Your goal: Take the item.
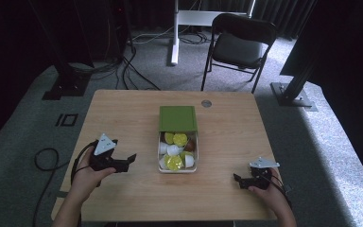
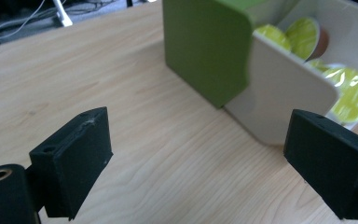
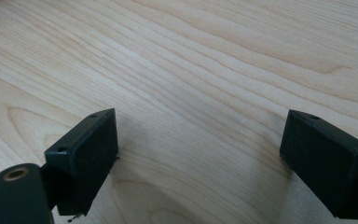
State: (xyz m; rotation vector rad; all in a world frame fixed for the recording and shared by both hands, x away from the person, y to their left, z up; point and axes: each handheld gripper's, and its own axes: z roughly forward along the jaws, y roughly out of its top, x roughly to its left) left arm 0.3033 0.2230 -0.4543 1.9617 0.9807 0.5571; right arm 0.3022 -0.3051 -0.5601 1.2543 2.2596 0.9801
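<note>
High view: white box (image 1: 161,163) holds yellow-lidded capsules (image 1: 175,162), green lid (image 1: 177,117) half-slid; both hand-held grippers gape

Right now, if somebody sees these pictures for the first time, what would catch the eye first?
Probably the white box at the middle of the wooden table, full of yellow-green capsules, with its green lid slid halfway back. Then the two black grippers: the left gripper beside the box, the right gripper near the table's front right, both open and empty.
</note>
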